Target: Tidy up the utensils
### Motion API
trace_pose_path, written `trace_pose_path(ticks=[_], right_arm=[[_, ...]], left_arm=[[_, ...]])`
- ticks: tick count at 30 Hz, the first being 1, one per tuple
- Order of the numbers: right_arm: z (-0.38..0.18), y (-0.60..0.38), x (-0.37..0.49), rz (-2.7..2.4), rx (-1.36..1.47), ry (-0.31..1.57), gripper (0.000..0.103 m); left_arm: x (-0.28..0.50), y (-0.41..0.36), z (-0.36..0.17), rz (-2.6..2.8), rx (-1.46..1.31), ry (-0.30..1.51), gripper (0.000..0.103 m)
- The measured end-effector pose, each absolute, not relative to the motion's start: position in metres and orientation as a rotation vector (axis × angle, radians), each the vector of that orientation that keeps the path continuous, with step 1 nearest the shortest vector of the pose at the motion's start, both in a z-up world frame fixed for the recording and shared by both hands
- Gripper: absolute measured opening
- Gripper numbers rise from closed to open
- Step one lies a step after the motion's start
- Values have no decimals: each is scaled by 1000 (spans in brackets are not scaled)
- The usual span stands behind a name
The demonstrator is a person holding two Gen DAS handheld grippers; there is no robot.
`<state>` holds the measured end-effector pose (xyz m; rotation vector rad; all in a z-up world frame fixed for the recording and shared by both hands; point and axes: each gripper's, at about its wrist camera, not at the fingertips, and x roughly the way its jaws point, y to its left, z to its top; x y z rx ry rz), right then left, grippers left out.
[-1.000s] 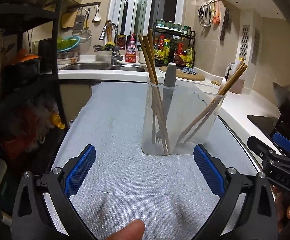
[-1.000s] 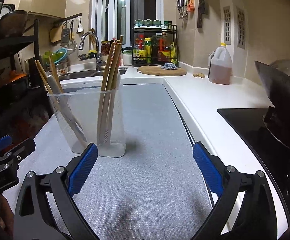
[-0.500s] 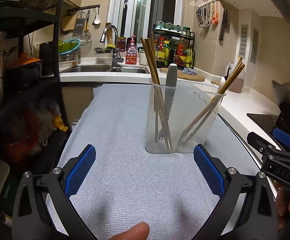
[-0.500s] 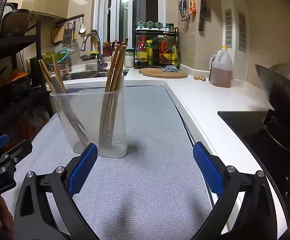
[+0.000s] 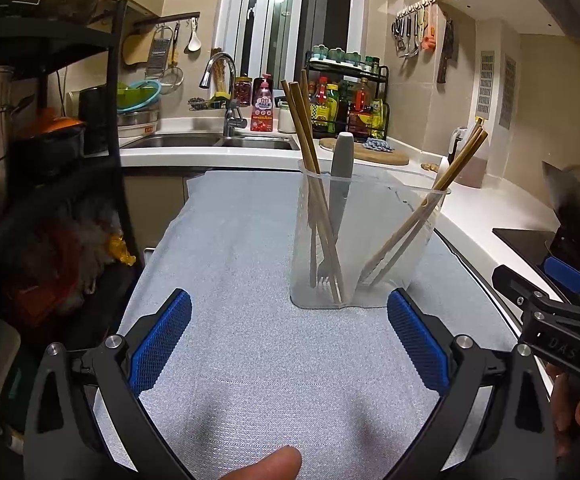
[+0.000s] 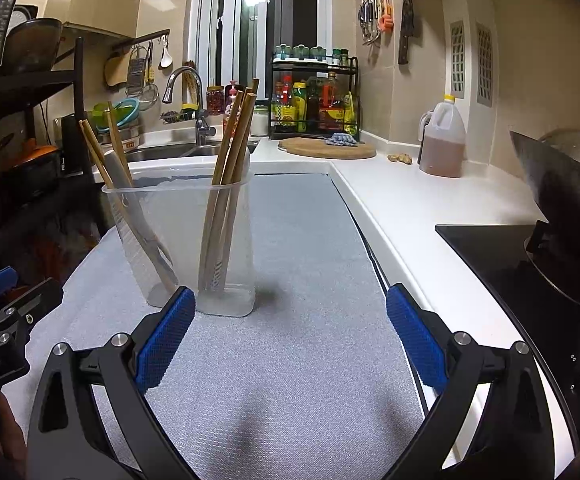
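A clear plastic utensil holder (image 5: 373, 248) (image 6: 182, 240) stands upright on the grey mat (image 5: 250, 352) (image 6: 290, 320). Inside it lean wooden chopsticks (image 5: 309, 160) (image 6: 230, 168) in two bunches, and a grey-handled fork (image 5: 339, 184) stands tines down. My left gripper (image 5: 290, 336) is open with nothing between its blue pads, a short way in front of the holder. My right gripper (image 6: 286, 332) is open too and holds nothing; the holder stands just beyond its left finger. The right gripper's body shows at the right edge of the left wrist view.
A black stove top (image 6: 529, 264) with a wok (image 6: 561, 184) lies to the right. A sink (image 5: 210, 142), a spice rack (image 5: 345, 100), a cutting board (image 6: 325, 148) and an oil jug (image 6: 441, 144) line the back. A dark shelf unit (image 5: 50, 160) stands left.
Both grippers have drawn back slightly and tilted, so the holder sits a little lower and farther in each view. Nothing was gripped or released.
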<state>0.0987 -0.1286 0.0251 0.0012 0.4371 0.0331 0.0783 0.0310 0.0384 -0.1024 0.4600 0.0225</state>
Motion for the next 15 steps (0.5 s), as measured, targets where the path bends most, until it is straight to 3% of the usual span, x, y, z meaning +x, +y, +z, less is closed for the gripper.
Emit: trace_pose_path(ticks=[15], right_arm=[[28,-128,99,36,-2,437,95]], left_arm=[[78,31,40,23,-102,460,95]])
